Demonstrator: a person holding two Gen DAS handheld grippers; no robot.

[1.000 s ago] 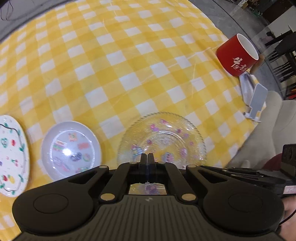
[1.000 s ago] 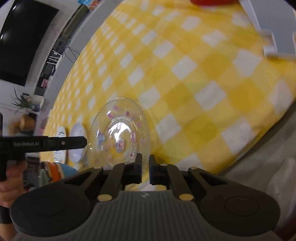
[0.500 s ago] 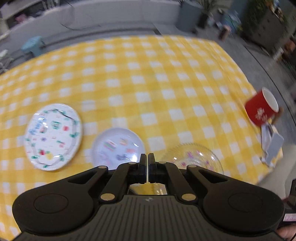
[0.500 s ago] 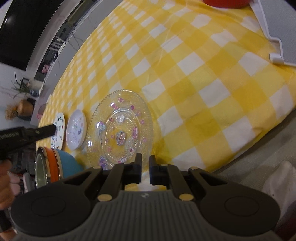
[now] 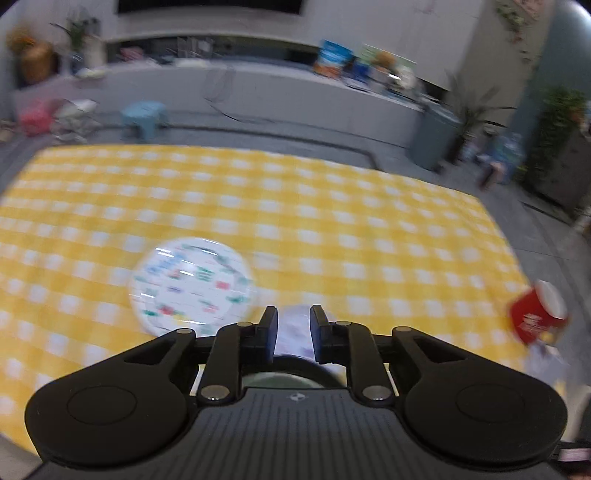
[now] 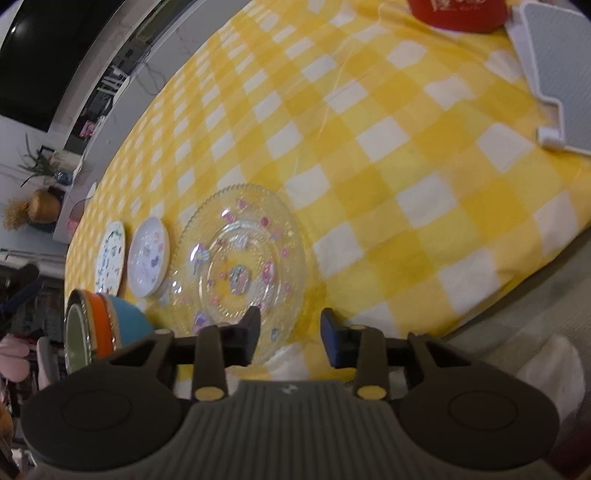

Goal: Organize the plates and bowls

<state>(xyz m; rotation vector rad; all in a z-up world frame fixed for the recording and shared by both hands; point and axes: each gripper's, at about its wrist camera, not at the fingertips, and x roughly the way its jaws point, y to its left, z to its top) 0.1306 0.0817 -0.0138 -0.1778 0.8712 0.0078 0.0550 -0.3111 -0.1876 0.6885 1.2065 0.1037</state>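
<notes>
A clear glass plate (image 6: 243, 266) with pink stickers lies near the table's front edge, just ahead of my right gripper (image 6: 290, 330), which is open and empty. Left of it lie a small white plate (image 6: 148, 256) and a patterned white plate (image 6: 109, 256). A stack of bowls (image 6: 99, 325), blue outside with orange and green rims, stands at the near left. My left gripper (image 5: 293, 330) is open and empty above the small white plate (image 5: 295, 321), with the patterned plate (image 5: 192, 284) ahead to its left. A dark bowl rim (image 5: 280, 376) shows under its jaws.
A red mug (image 5: 537, 312) stands at the table's right edge; it also shows in the right wrist view (image 6: 458, 13). A white phone stand (image 6: 554, 70) lies next to it. The yellow checked tablecloth (image 6: 388, 155) covers the table. A blue stool (image 5: 144, 118) stands beyond the far edge.
Both grippers have opened. The left gripper has swung left and tilted up, so the patterned plate is now ahead and the room shows. The right view has pulled back slightly.
</notes>
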